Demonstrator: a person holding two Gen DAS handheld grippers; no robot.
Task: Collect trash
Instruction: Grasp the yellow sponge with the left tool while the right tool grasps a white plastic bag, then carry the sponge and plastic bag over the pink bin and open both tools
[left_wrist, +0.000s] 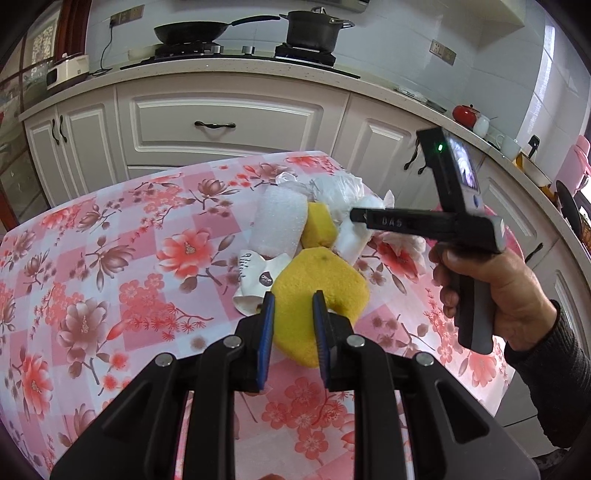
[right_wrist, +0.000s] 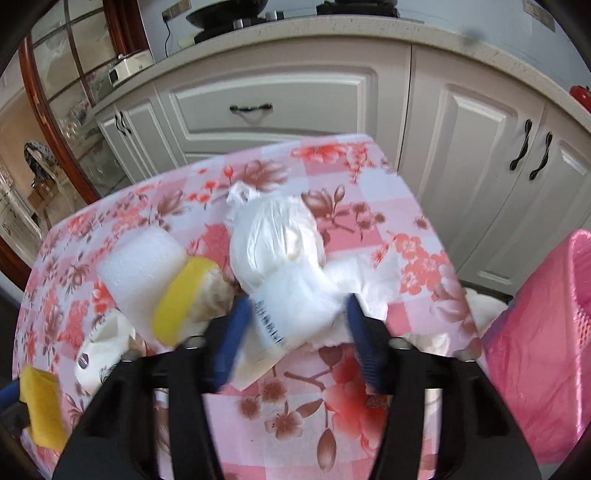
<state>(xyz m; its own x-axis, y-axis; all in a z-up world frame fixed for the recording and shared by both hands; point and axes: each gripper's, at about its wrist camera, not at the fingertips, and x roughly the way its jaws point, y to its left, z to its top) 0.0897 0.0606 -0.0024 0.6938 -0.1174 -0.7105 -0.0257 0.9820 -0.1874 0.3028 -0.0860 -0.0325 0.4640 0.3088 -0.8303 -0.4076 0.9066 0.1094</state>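
The left tongs (left_wrist: 293, 308) are clamped on a large yellow peel piece (left_wrist: 317, 295), the blue pads (left_wrist: 266, 332) pressing its near edge from both sides. The peel is at the near end of a heap of trash on the desk (left_wrist: 110, 258), which is covered by a pink floral cloth. Whether the peel is lifted clear of the cloth cannot be told from the left wrist view.

The right tongs (right_wrist: 295, 325) stand apart, their fingers (right_wrist: 364, 343) on either side of a crumpled white plastic wrapper (right_wrist: 291, 314) with printed text; the fingers are blurred and contact is uncertain. Just beyond it lies a knotted white plastic bag (right_wrist: 277, 236). To its left lie a second yellow peel piece (right_wrist: 181, 299), a white foam sheet (right_wrist: 136, 266) and a crushed paper cup (right_wrist: 99, 354).

A pink bin (right_wrist: 543, 350) lined with a pink bag stands beside the right edge of the desk. The right hand (left_wrist: 491, 291) grips the handle of its tool in the left wrist view. White cabinets (left_wrist: 229, 122) stand behind the desk
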